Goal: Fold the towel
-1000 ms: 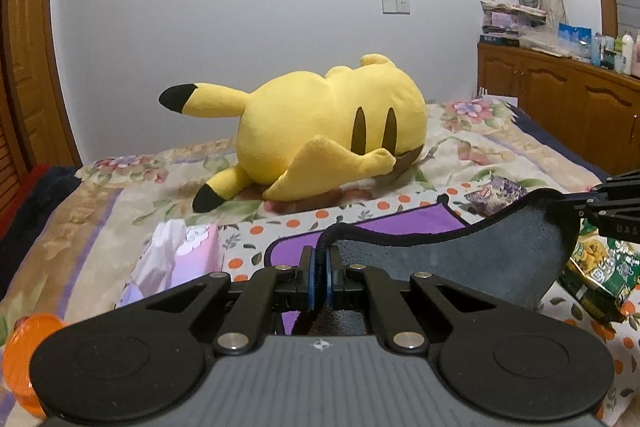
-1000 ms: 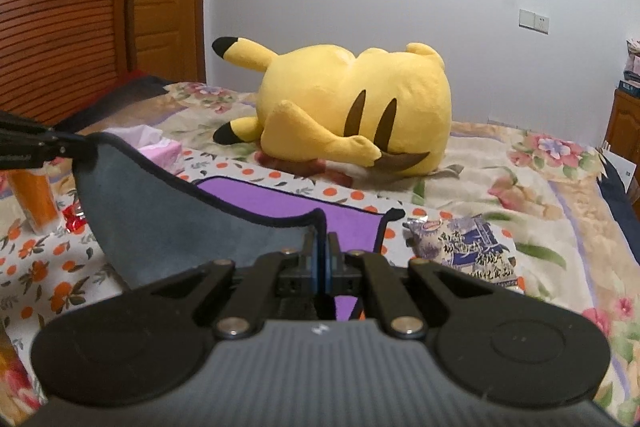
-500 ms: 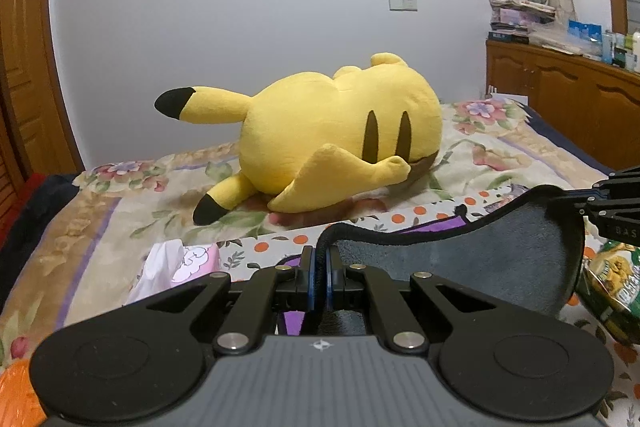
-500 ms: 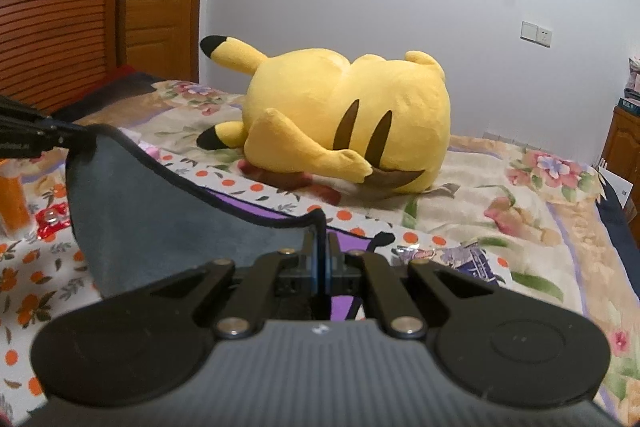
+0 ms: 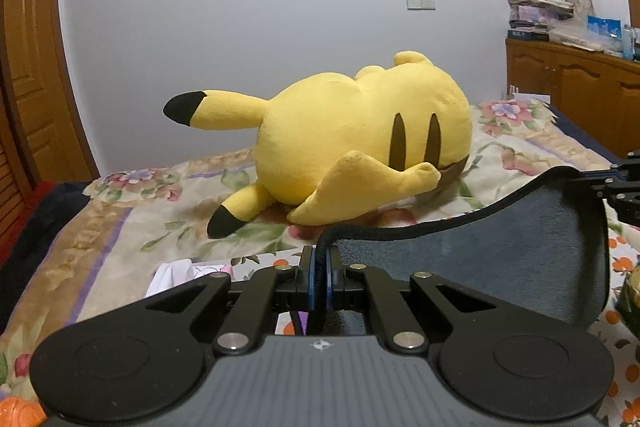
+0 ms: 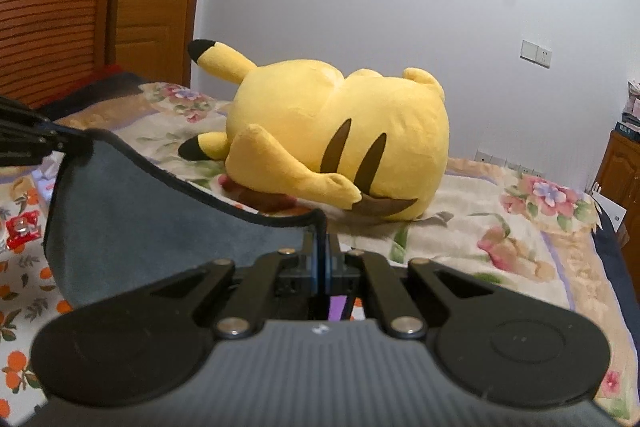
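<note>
the left gripper [image 5: 319,259] and the right gripper [image 6: 321,247] each have their jaws pinched tight on a corner of the grey towel [image 5: 500,267], which hangs stretched between them, lifted above the flowered bedspread [image 5: 120,211] in front of the yellow plush toy [image 5: 360,139]. a pink tissue pack [image 5: 180,273] lies left of the towel.
</note>
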Demonstrator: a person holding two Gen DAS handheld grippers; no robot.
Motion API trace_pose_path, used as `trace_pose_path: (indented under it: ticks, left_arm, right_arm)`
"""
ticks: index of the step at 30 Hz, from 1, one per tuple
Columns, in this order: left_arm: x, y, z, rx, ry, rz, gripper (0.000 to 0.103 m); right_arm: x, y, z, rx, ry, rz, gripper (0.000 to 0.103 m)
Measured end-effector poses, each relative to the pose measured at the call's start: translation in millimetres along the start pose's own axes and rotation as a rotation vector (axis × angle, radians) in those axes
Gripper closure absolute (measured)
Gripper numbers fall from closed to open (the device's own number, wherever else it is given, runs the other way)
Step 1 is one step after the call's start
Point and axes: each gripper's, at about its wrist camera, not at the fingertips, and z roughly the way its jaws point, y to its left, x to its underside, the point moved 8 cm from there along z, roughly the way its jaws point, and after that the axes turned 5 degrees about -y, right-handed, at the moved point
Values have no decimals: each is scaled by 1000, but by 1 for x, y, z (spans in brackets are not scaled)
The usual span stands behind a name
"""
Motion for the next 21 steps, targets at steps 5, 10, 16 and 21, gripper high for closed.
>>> trace_pose_path:
  ticks: [5, 10, 16, 21]
  left_arm:
    - [-2, 4, 9, -20, -4, 0, 97]
    - [-5, 5, 19, -36, -6, 2, 97]
    - [-12, 1, 31, -37, -8, 32, 97]
    - [-9, 4, 46, -56, 6, 35, 97]
  right_arm:
    - [0, -3, 6, 9, -4, -15, 99]
    - [2, -6, 13, 20, -9, 8, 99]
    - [2, -4, 26, 23, -4, 1, 99]
    - [1, -7, 39, 38, 5, -4, 99]
